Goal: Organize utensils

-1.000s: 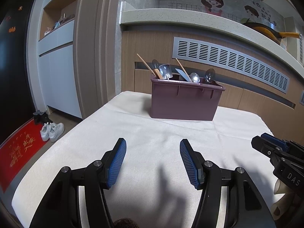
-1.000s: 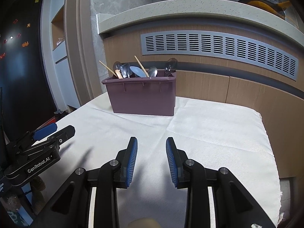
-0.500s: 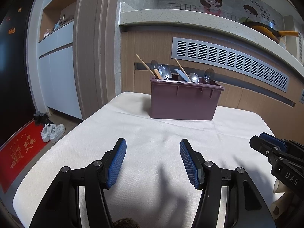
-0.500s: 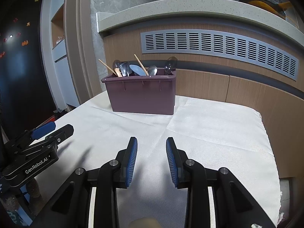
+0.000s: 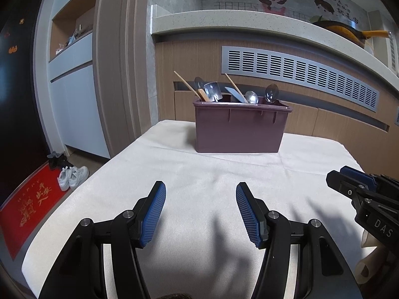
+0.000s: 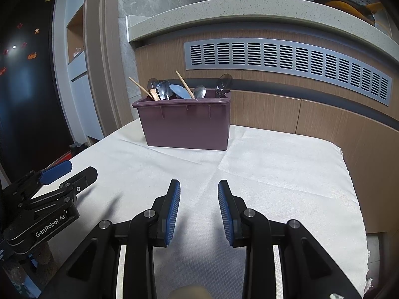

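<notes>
Left tongs (image 5: 199, 209) gape wide, right tongs (image 6: 198, 208) part-open, both empty; maroon plastic utensil bin (image 5: 239, 127) well ahead (spoons leaning loosely) – careless reach could topple bin

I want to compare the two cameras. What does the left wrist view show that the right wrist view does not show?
Only the left wrist view shows white sneakers and a red doormat on the floor.

Only the right wrist view shows the cloth's frayed right edge.

Both show the purple bin of utensils standing on the white cloth, and both hand-held grippers, left and right, open and empty.
</notes>
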`<state>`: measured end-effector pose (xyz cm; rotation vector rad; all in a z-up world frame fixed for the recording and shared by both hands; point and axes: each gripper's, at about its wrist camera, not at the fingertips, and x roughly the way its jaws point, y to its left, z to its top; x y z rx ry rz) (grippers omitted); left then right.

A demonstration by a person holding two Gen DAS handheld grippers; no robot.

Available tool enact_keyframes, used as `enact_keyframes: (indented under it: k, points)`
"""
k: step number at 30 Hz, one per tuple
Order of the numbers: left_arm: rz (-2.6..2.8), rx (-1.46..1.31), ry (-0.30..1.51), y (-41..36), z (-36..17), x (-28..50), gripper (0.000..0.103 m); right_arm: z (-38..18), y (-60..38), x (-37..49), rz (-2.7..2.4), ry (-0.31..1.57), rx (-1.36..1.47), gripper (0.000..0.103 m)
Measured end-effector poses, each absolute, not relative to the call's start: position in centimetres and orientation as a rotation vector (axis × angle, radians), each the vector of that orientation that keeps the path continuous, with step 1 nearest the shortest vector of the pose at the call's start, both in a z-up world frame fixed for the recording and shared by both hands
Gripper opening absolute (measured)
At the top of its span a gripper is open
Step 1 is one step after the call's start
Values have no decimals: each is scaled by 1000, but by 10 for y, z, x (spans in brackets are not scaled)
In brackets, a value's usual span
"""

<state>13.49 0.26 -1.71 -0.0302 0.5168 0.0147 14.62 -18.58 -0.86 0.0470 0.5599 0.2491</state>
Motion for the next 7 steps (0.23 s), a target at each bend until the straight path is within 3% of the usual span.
enact_keyframes:
  k: [7]
  points:
    - [29, -43, 520, 5, -17, 135, 59, -9, -187, 147, 250, 561, 47, 30]
